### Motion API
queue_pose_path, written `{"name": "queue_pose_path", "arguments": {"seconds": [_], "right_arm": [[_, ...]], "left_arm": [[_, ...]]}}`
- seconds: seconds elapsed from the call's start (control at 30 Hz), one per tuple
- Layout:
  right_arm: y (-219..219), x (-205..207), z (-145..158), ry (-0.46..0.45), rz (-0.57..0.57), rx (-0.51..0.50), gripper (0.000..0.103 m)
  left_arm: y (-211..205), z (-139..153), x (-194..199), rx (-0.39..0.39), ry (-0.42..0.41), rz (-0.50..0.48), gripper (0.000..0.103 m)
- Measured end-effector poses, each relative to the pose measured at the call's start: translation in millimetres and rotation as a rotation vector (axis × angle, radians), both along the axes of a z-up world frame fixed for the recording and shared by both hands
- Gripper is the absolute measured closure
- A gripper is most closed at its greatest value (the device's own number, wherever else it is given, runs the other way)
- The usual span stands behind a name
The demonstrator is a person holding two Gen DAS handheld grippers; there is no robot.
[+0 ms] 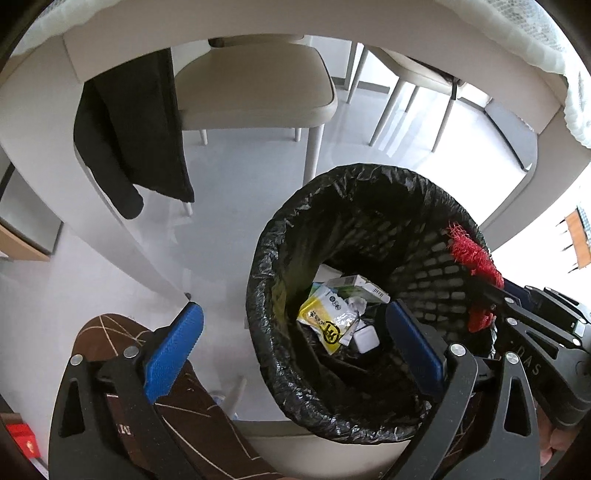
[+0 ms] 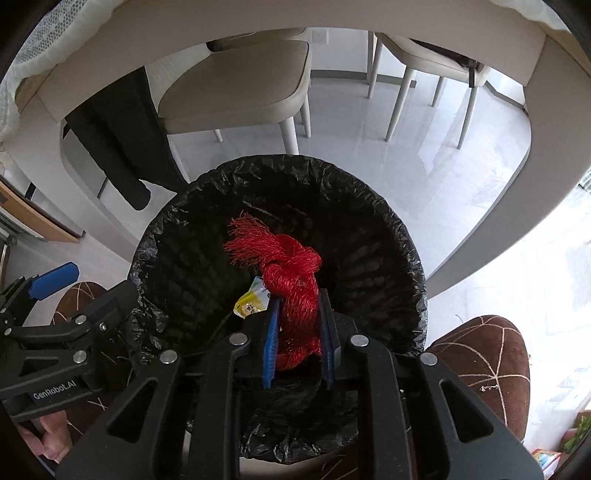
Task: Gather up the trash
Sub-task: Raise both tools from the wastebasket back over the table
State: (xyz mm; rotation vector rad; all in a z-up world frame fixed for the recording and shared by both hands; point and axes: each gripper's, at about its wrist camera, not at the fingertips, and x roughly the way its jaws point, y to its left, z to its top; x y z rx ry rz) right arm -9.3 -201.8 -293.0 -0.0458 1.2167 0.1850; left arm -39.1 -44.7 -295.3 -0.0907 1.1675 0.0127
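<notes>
Right wrist view: the right gripper [image 2: 297, 332] points steeply down over a wastebasket [image 2: 388, 229] lined with a black plastic bag, and its blue pads [image 2: 272, 343] are closed on a wad of red mesh netting [image 2: 291, 273]. The netting bunches up between the pads, its frayed end fanning out to the far left above the basket's mouth. Just left of it a corner of a yellow wrapper [image 2: 251, 301] peeps out from inside the basket. On the left, the other gripper's black frame carries the white lettering "GenRobot.AI", with fingers of the person's hand [image 2: 48, 439] curled beneath it.

In the left wrist view, the left gripper [image 1: 295, 339] stands wide open and holds nothing: one blue pad [image 1: 173, 350] hangs outside the basket on the left, the other sits over its near rim. Down in the basket lie the yellow wrapper with bold black characters I cannot read, a white and green carton [image 1: 354, 286] with a barcode on its end, and a small white box [image 1: 364, 341]. The right gripper's frame at the right edge shows letters "DAS".

The basket stands on a pale tiled floor [image 1: 240, 177] under a cream counter [image 1: 258, 18] draped in white lace. Beige chairs [image 1: 255, 92] stand at the far side, and a black garment [image 1: 136, 136] hangs at the far left. Brown slippers [image 2: 480, 365] with thin cream lines flank the basket's near side.
</notes>
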Motion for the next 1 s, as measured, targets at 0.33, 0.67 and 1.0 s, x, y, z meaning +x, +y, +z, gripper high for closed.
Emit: {"name": "queue_pose_path", "arguments": {"seconds": [0.33, 0.67, 1.0], "right_arm": [[2, -1, -3, -0.014, 0.011, -0.002, 0.052], [-10, -10, 22, -0.076, 0.0, -0.003, 0.011], [-24, -22, 69, -0.154, -0.026, 0.013, 0.008]], "left_arm": [[5, 0, 1, 0.005, -0.002, 0.0, 0.006], [13, 16, -6, 0.023, -0.026, 0.012, 0.006], [18, 64, -19, 0.028, -0.08, 0.007, 0.006]]}}
